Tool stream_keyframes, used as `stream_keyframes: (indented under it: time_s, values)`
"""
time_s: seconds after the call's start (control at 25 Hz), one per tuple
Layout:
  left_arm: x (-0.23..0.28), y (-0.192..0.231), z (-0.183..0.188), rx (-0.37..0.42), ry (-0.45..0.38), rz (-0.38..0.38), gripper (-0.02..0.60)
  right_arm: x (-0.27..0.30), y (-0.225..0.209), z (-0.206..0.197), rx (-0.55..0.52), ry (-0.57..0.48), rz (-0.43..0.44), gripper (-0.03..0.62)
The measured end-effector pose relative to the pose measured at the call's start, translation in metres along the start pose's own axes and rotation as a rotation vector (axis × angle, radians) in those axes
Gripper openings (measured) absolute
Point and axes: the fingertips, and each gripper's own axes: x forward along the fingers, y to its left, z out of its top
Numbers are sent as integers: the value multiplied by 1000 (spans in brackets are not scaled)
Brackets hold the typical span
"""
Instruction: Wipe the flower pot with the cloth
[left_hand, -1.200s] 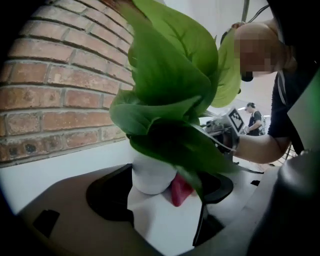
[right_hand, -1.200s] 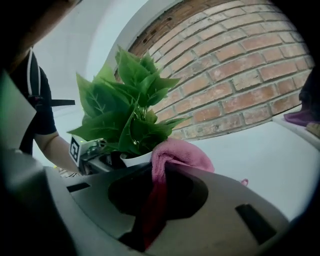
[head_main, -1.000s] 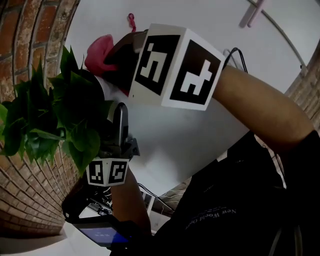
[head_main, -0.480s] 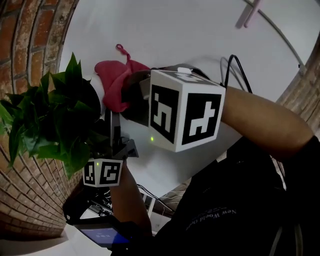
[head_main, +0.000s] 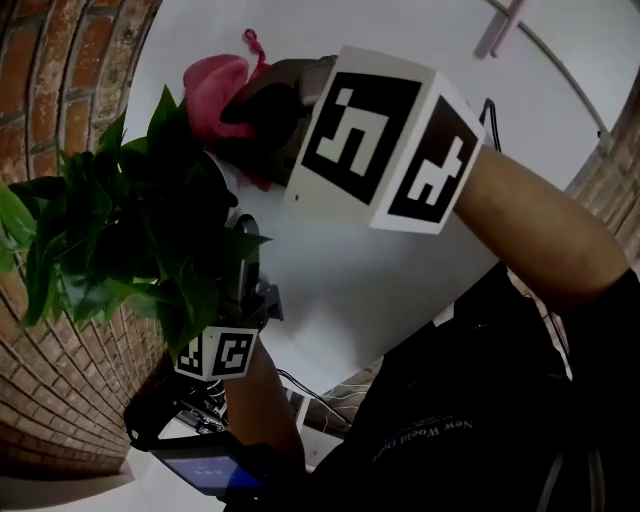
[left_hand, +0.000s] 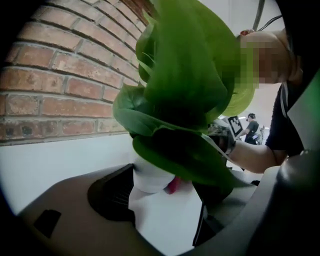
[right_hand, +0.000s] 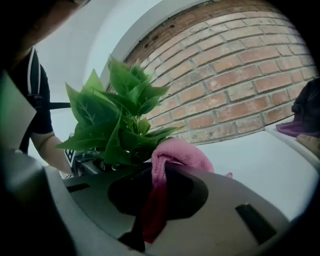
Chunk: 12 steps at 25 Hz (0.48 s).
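Right gripper view: the right hand-held gripper (right_hand: 157, 186) is clamping the pink cloth (right_hand: 181, 152); just beyond its tips, slightly leftward, the left hand-held gripper (left_hand: 165, 194) is holding the white flower pot (left_hand: 149, 179) upright; the cloth is seemingly touching the pot's side.

The right gripper (head_main: 255, 108) reaches up and to the left across the head view, its large marker cube (head_main: 385, 140) tilted towards the camera. The bare right forearm (head_main: 540, 220) runs back to the lower right into a dark sleeve (head_main: 470, 400). In the right gripper view its jaws are nearly together, pinching a fold of the pink cloth (right_hand: 160, 200).

The left gripper (left_hand: 165, 210) sits lower and nearer the body, pointing away and slightly down, with its smaller cube (head_main: 215, 352) facing the camera above the left forearm (head_main: 262, 400). Its jaws stand wide, one on either side of the white flower pot (left_hand: 149, 177), gripping it.
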Motion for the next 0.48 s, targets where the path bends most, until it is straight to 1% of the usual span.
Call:
stream_keyframes:
  time_s: [0.08,0.16,0.24,0.32,0.4,0.48]
  values:
    - [1,-2,0,-13,1,5,371,9,3,1,-11,-4,17,52]
    - [1,3,2,-54,-4,24,371,11,9,1,-6,-8,38,52]
    - [1,4,3,-81,-5,41,368,6,20,-7,-6,5,43,52]
    - [1,1,2,-90,-3,55,368,-1,31,-20,0,27,45,52]
    - [1,0,3,-106,-7,67,368,-4,44,-30,13,49,69,52]
    - [1,3,5,-124,-12,83,365,-1,61,-35,3,71,106,52]
